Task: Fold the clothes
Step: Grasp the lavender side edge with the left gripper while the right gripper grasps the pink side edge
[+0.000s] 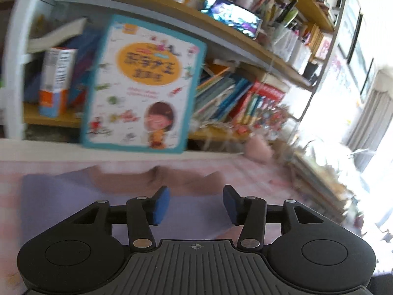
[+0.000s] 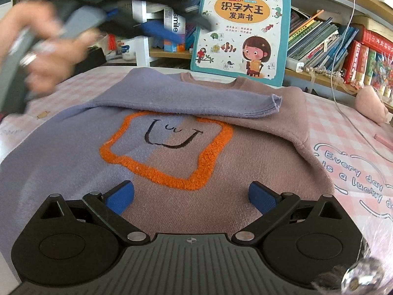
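Note:
A sweater [image 2: 172,211], half purple and half brown with an orange fuzzy square around a drawn smile, lies flat on the pink checkered cloth [image 2: 343,127]. Its purple sleeve [image 2: 196,103] is folded across the chest, cuff toward the right. My right gripper [image 2: 191,196] hovers open over the lower front of the sweater, with nothing between its blue pads. In the blurred left wrist view, my left gripper [image 1: 196,204] is open and empty above the sweater [image 1: 73,196]. The right wrist view shows the left gripper [image 2: 157,30] as a blur at the upper left, held by a hand [image 2: 41,49].
A children's picture book [image 2: 243,27] leans upright against the bookshelf [image 2: 326,39] just behind the sweater's collar. A pink soft object [image 2: 371,105] and a thin cable [image 2: 343,103] lie at the right. Window light floods the far right in the left wrist view.

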A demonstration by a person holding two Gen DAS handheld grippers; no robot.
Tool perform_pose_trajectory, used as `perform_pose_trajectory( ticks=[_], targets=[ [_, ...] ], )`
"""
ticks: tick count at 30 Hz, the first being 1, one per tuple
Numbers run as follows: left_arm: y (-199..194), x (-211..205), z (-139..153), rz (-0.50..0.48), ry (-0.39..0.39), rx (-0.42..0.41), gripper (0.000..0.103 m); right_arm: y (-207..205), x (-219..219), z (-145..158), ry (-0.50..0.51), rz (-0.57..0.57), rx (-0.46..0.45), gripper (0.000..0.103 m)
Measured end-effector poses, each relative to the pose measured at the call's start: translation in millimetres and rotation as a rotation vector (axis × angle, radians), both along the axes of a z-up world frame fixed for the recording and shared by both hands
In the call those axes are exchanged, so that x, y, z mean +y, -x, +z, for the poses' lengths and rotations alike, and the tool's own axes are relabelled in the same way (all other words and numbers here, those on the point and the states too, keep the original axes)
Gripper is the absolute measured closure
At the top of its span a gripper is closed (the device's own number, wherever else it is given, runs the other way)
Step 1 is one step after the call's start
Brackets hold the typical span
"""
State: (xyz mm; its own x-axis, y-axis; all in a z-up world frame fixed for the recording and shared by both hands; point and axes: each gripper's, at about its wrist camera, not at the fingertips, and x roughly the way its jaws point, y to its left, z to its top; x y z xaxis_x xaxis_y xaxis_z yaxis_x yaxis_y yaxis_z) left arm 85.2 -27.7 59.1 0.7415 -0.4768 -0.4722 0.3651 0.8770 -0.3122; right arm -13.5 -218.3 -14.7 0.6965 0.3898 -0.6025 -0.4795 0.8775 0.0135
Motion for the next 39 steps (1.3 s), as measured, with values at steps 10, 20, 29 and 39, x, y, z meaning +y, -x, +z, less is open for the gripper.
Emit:
perform_pose_trajectory(
  ticks=[10, 20, 29, 39],
  targets=[
    [73, 77, -40, 0.198, -0.168, 0.077, 0.052, 2, 0, 1, 0.009, -0.003, -0.017, 0.002],
    [100, 112, -59, 0.266, -0.217, 0.105, 0.052, 12, -52, 13, -0.019, -0.152, -0.010, 0.009],
    [93, 130, -72, 0.270, -0.092, 0.129, 0.072, 20, -112, 12, -0.054, -0.304, 0.070, 0.059],
    [88, 166, -77, 0.351, 0.023, 0.153, 0.099, 12, -101, 10, -0.145, -0.259, 0.095, 0.091]
  ],
)
